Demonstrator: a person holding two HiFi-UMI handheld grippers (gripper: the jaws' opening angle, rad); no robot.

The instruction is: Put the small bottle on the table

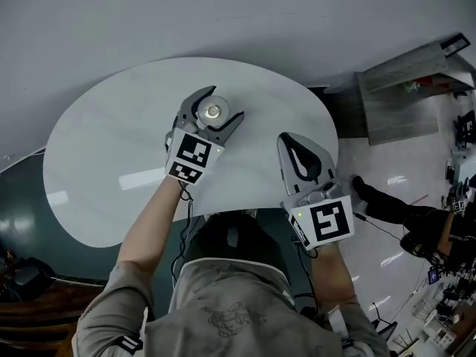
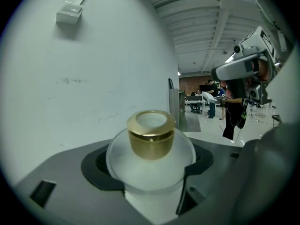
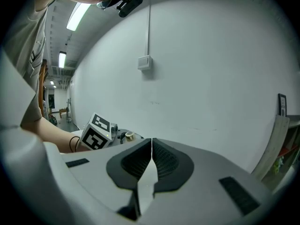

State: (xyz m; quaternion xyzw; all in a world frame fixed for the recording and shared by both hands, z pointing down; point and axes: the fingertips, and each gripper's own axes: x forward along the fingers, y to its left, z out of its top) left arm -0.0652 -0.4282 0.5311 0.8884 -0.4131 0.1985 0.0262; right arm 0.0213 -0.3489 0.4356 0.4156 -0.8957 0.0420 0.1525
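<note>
A small frosted white bottle (image 2: 150,161) with a gold cap (image 2: 151,134) stands upright between the jaws of my left gripper (image 2: 151,172), which is shut on its round body. In the head view the bottle (image 1: 213,112) is over the middle of the white oval table (image 1: 111,162), held by the left gripper (image 1: 214,114); I cannot tell whether its base touches the top. My right gripper (image 1: 303,160) hovers near the table's right front edge, jaws shut with nothing between them. The right gripper (image 3: 152,165) view also shows the bottle's cap (image 3: 129,136) to the left.
A plain white wall (image 2: 84,78) rises just behind the table. A grey shelf unit (image 1: 409,95) stands to the right. People and desks (image 2: 225,102) are far off on the right. A dark floor area (image 1: 22,222) lies left of the table.
</note>
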